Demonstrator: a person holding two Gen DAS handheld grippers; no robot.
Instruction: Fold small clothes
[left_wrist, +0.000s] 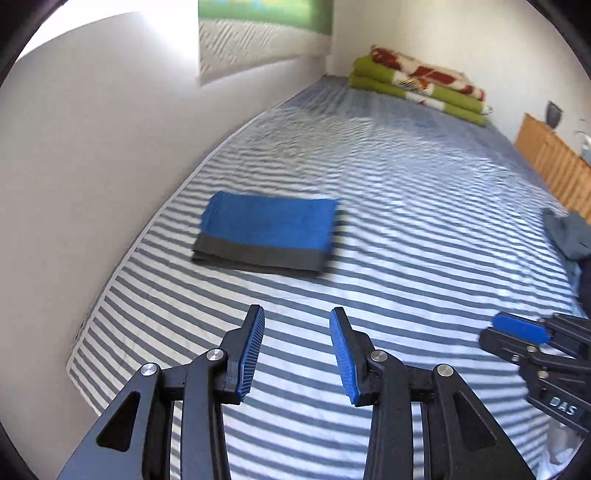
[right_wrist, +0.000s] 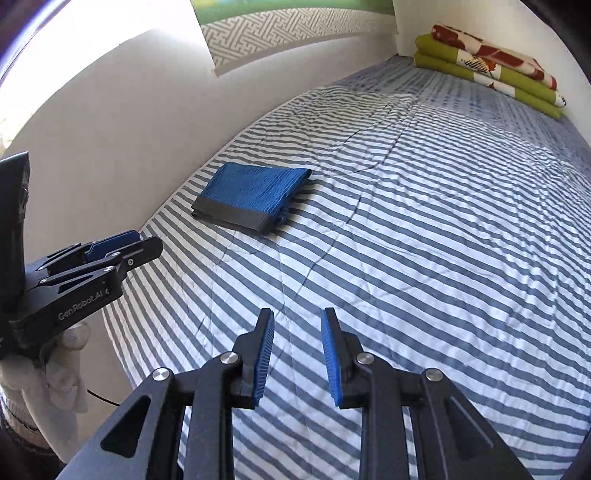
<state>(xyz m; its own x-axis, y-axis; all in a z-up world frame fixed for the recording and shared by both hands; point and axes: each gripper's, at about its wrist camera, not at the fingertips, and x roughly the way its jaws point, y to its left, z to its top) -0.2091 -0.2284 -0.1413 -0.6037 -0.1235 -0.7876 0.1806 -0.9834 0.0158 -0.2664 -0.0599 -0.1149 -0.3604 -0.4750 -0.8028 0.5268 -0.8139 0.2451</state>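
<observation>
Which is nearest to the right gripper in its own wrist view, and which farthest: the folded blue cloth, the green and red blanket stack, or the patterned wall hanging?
From the right gripper:
1. Folded blue cloth, ahead and left, near the wall-side edge of the bed.
2. Patterned wall hanging, on the left wall beyond the cloth.
3. Green and red blanket stack, far right corner of the bed.

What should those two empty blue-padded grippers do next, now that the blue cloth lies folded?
Probably swing the right gripper toward the crumpled grey garment at the striped bed's edge. The blue cloth with a grey band already lies folded flat, and both it and the left gripper are open and empty.
</observation>
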